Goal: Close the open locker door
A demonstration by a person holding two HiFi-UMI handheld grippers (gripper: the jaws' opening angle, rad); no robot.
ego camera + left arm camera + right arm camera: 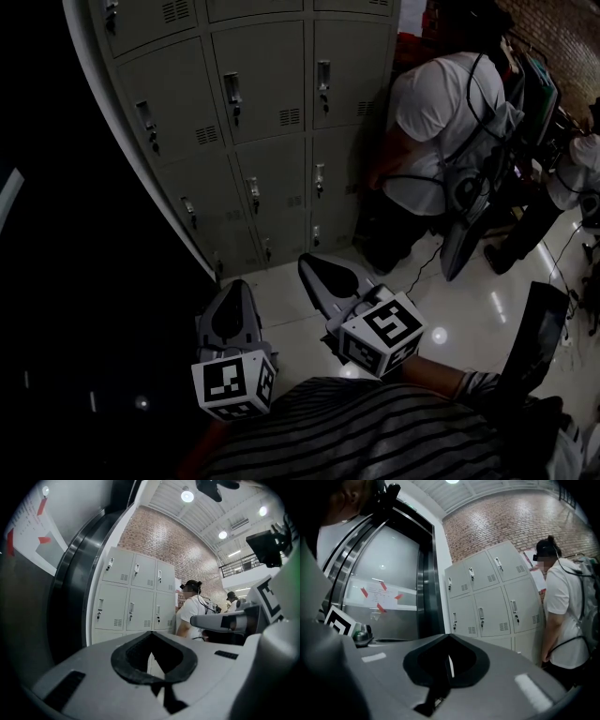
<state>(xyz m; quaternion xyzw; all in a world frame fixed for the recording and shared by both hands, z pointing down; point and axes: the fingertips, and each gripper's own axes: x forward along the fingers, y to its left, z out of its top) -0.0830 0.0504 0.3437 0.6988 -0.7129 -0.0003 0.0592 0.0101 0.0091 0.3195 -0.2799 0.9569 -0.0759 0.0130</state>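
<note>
A bank of grey lockers (272,94) stands ahead, and every door I can see lies flat and closed; no open door shows. The lockers (133,595) also fill the middle of the left gripper view and stand right of centre as lockers (497,597) in the right gripper view. My left gripper (234,284) is held low over the pale floor, short of the bottom row, its jaws together and holding nothing. My right gripper (307,260) is beside it, a little nearer the lockers, also shut and holding nothing. Both point at the lockers without touching them.
A person in a white shirt (441,122) with cables and a backpack stands close against the lockers' right end. Another person (572,178) is further right. A dark steel door frame (424,588) with a taped paper notice (377,595) adjoins the lockers on the left.
</note>
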